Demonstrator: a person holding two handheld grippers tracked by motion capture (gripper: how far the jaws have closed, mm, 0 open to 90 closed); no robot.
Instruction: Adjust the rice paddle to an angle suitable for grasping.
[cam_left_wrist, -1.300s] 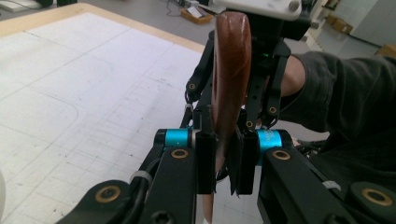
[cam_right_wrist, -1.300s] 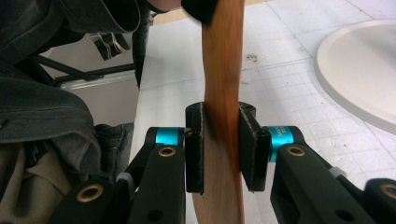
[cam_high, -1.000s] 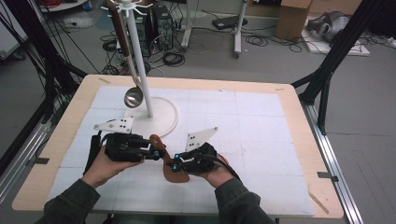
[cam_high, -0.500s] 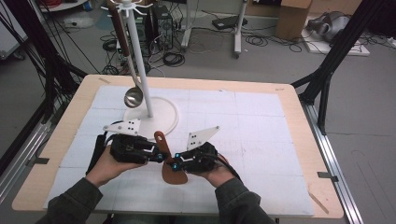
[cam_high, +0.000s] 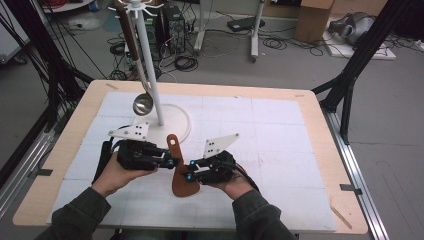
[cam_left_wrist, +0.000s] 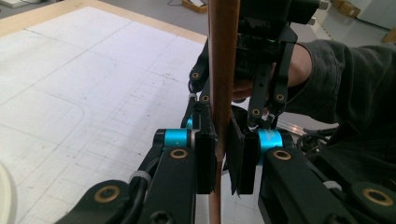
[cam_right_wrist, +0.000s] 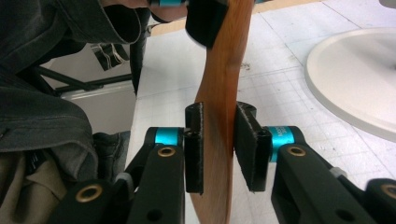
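Left tongs (cam_high: 170, 162) and right tongs (cam_high: 189, 175) level, facing, flanking upright wooden spatula (cam_high: 179, 170)

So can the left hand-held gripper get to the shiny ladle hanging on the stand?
Probably not yet: the left hand-held gripper is clamped on the wooden spatula. The ladle hangs unblocked nearby.

No legible text, labels, brands, numbers or signs on anything here
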